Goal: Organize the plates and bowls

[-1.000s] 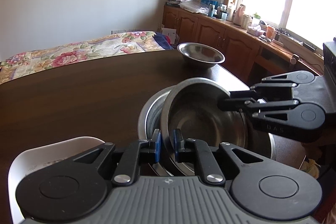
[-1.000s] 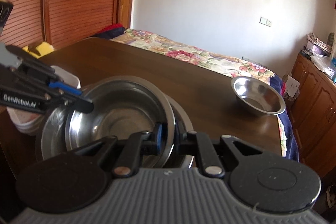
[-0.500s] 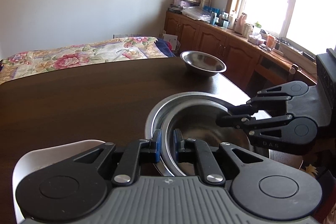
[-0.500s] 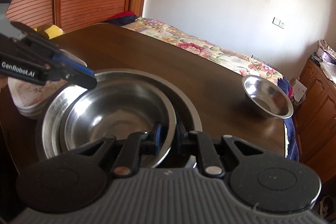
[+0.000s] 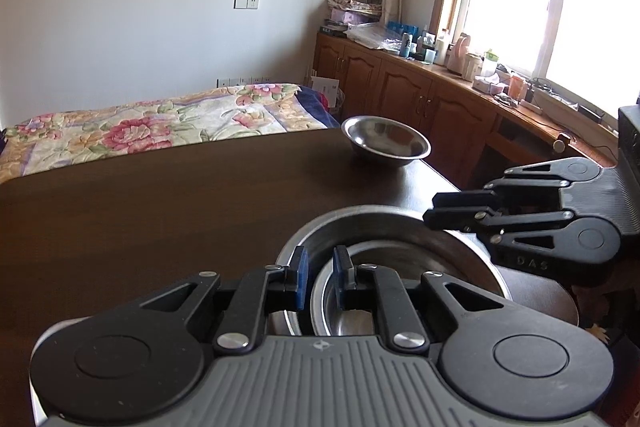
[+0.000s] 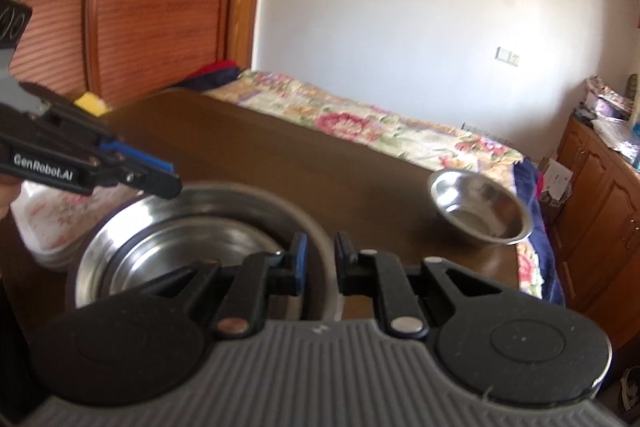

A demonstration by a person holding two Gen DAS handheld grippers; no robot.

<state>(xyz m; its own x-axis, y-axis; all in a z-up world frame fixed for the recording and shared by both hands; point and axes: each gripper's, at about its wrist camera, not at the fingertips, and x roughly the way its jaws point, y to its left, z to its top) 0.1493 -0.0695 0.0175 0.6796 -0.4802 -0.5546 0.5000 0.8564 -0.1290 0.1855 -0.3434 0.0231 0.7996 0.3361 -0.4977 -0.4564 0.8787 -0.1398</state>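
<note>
A smaller steel bowl (image 5: 404,251) (image 6: 180,255) lies nested inside a larger steel bowl (image 5: 380,227) (image 6: 240,203) on the dark wooden table (image 5: 160,207). My left gripper (image 5: 320,269) (image 6: 174,183) hovers just above the bowls' near-left rim, open by a narrow gap with nothing clamped. My right gripper (image 6: 320,253) (image 5: 430,211) hangs over the opposite rim, also narrowly open and holding nothing. A third steel bowl (image 5: 386,143) (image 6: 480,211) stands alone near the table's far corner. White flowered plates (image 6: 44,223) are stacked beside the nested bowls.
The table's right edge runs close past the nested bowls. A bed with a floral cover (image 5: 160,119) lies beyond the far edge. Wooden cabinets (image 5: 404,95) with clutter on top line the window wall. A slatted wooden wardrobe (image 6: 140,7) stands behind the plates.
The smaller bowl, held tilted by both grippers a second ago, now rests flat inside the larger one. Both grippers have come up off its rim, and the right wrist view is blurred by motion.
</note>
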